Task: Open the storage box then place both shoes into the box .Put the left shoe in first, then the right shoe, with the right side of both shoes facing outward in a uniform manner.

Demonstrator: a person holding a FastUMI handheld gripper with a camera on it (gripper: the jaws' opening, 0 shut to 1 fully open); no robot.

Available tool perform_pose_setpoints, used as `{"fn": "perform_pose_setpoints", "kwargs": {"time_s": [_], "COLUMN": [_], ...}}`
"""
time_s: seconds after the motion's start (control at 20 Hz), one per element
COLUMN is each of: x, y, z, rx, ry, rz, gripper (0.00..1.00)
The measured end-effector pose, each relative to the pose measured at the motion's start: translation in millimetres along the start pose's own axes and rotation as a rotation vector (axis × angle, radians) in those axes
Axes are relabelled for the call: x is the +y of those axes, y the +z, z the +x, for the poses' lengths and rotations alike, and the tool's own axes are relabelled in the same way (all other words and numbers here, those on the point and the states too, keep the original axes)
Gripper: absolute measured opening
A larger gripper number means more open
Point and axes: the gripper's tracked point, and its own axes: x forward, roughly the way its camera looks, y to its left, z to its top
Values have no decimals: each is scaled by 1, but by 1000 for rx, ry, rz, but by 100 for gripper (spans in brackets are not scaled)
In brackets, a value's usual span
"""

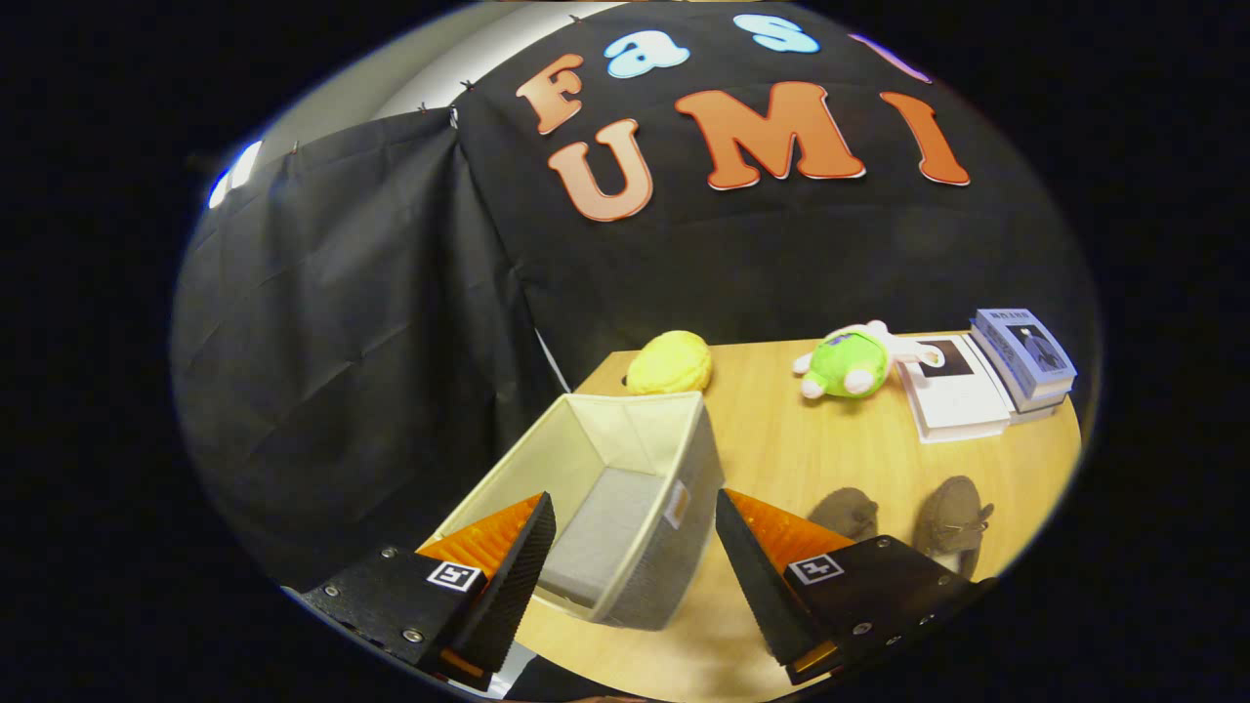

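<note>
A: Gripper view, item one: gripper (635, 557), two black ribbed wedge fingers with orange backs, spread wide apart, holding nothing.

B: Item two?

A: Storage box (674, 469), rectangular, grey woven fabric outside, cream lining, grey base pad. No lid over it; interior bare. It sits on the wooden table (781, 449), between and just ahead of the fingers.

B: The shoes?

A: Two brown shoes, matte, suede-looking. One shoe (846, 512) lies just beyond the right finger; the laced shoe (952, 517) sits just beside it, farther from the box. Which is the left shoe I cannot tell.

B: Other stock?

A: Yellow plush (670, 362) behind the box; green plush toy (852, 362); stacked books (986, 376).

B: Risks?

A: Likely three: picking the wrong shoe first; soft uppers slipping from the pinch; the fabric wall buckling if nudged.
</note>
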Motion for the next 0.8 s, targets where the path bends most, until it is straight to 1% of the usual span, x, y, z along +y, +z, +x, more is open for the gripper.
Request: {"fn": "perform_pose_setpoints", "kwargs": {"time_s": [0.1,0.25,0.45,0.55,0.7,0.8], "x": [-30,-64,-114,-132,-151,-167], "y": [-10,-35,-68,-83,-106,-115], "z": [-4,-7,-8,-4,6,13], "rx": [12,48,99,136,200,230], "ry": [-57,-89,-198,-224,-236,-279], "rz": [6,44,69,97,154,145], "gripper": [98,96,94,91,84,80]}}
